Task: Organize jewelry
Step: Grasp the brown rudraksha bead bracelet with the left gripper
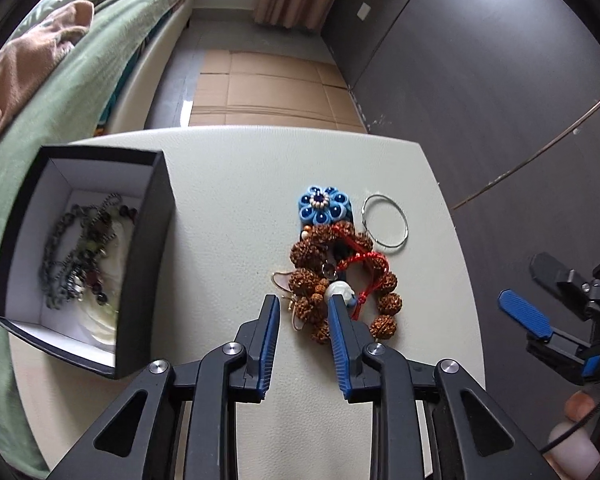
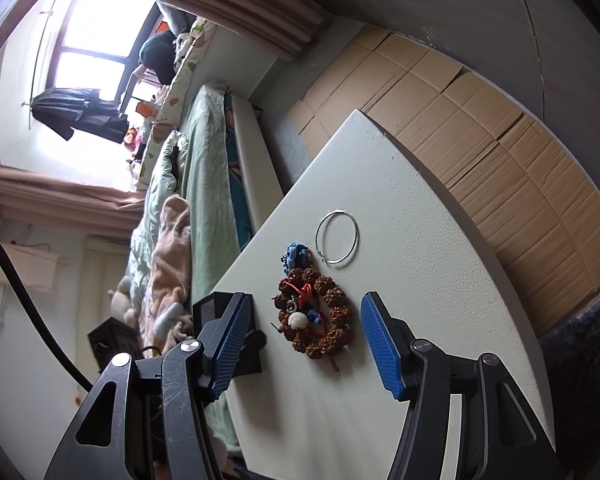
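The left gripper [image 1: 303,304] sits low in the left wrist view, jaws narrowed but apart, straddling the near edge of the brown seed-bead bracelet [image 1: 340,276] without pinching it. That bracelet lies mid-frame on the white table [image 1: 228,184], with a blue flower ornament [image 1: 323,205] and silver hoop [image 1: 386,221] just above. The open black box [image 1: 140,264] holds chains at left. The right gripper [image 2: 304,330] is half-wide and empty.

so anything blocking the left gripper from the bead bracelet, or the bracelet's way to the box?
Nothing visible. The left gripper is already at the brown bead bracelet, and only bare tabletop lies between it and the open black box.
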The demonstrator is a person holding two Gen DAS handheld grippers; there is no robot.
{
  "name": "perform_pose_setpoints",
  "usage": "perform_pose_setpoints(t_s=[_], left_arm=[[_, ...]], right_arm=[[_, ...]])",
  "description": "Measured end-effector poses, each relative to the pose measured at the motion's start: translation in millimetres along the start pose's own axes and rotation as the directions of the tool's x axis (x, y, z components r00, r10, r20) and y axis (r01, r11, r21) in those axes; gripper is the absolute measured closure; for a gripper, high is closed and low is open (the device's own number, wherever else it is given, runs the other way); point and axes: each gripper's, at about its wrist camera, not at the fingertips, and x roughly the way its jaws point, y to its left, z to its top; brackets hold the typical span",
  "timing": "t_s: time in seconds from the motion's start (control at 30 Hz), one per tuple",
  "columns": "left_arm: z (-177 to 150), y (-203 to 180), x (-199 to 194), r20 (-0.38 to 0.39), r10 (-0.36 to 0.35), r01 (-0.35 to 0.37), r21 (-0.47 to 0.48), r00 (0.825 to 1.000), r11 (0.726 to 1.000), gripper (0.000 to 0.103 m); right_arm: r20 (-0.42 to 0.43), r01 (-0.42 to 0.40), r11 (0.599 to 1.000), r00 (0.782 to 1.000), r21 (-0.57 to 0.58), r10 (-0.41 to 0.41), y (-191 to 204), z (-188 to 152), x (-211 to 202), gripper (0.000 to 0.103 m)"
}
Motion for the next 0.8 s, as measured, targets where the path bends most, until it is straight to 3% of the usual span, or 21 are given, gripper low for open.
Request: perform_pose_setpoints(t_s=[0.27, 0.47, 0.57, 0.8], left_arm=[[-2, -4, 25, -0.041, 0.007, -0.008, -0.031, 0.999, 0.999, 0.076], [-1, -11, 35, -0.047, 0.055, -0.055, -0.005, 0.997, 0.998, 0.076], [0, -6, 32, -0.058, 0.028, -0.03, -0.024, 0.998, 0.999, 0.083], [2, -12, 0, -0.011, 0.015, -0.015, 0.042, 1.0, 0.999, 0.084]], right_arm=[[-0.002, -0.003, 1.0, 1.0, 0.005, 0.003, -2, 2, 0, 0.045], [-0.006, 0.0, 1.0, 1.0, -0.002, 0.0, 0, 2, 0, 0.045], [-0.008, 0.005, 1.0, 1.0, -0.006, -0.005, 1, 2, 2, 0.045], [-0.015, 0.011, 1.0, 1.0, -0.007, -0.011, 0, 3, 4, 0.045]])
